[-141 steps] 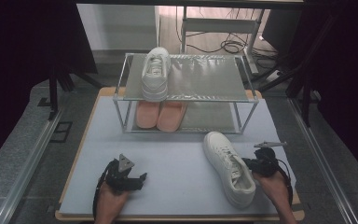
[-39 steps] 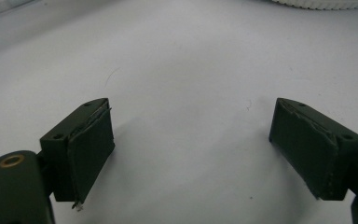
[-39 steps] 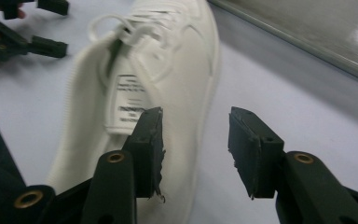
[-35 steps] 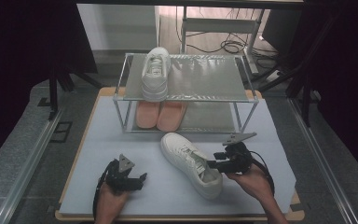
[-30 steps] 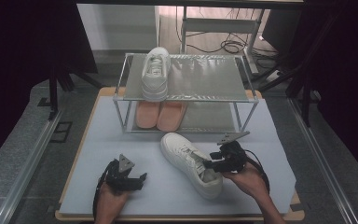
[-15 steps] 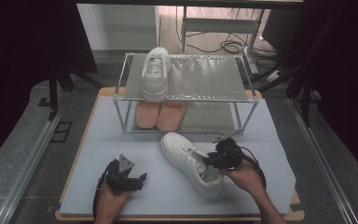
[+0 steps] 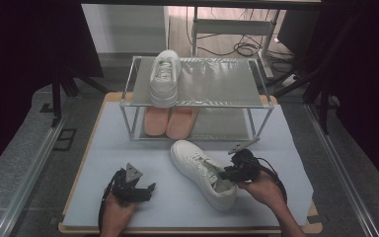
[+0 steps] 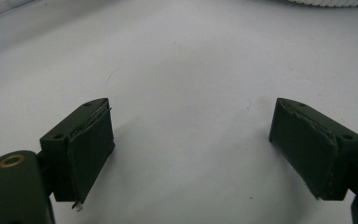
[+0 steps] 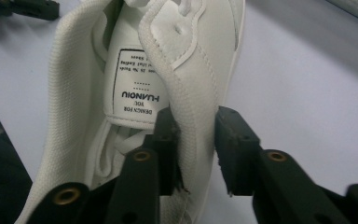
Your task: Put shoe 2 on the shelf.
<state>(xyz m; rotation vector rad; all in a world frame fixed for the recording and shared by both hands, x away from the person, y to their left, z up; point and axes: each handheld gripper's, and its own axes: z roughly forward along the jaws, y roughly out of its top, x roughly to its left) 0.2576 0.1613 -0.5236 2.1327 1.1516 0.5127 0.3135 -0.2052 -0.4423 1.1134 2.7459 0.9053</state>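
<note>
White leather sneaker (image 7: 203, 172), collar pinched by right gripper (image 9: 193, 154) at four o'clock; thin grip risks slipping; left gripper (image 8: 193, 154) spread, idle.

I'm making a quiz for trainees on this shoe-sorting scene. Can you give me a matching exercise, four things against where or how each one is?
Things:
1. white shoe on the mat
2. second white shoe
3. pink slippers
4. left tool

Places or states:
A. on the rack's lower shelf
B. open, holding nothing, low over the mat
C. on the rack's top shelf
D. its collar wall between the jaws of the right tool

Pairs: 1-D, 2-C, 3-A, 4-B
</note>
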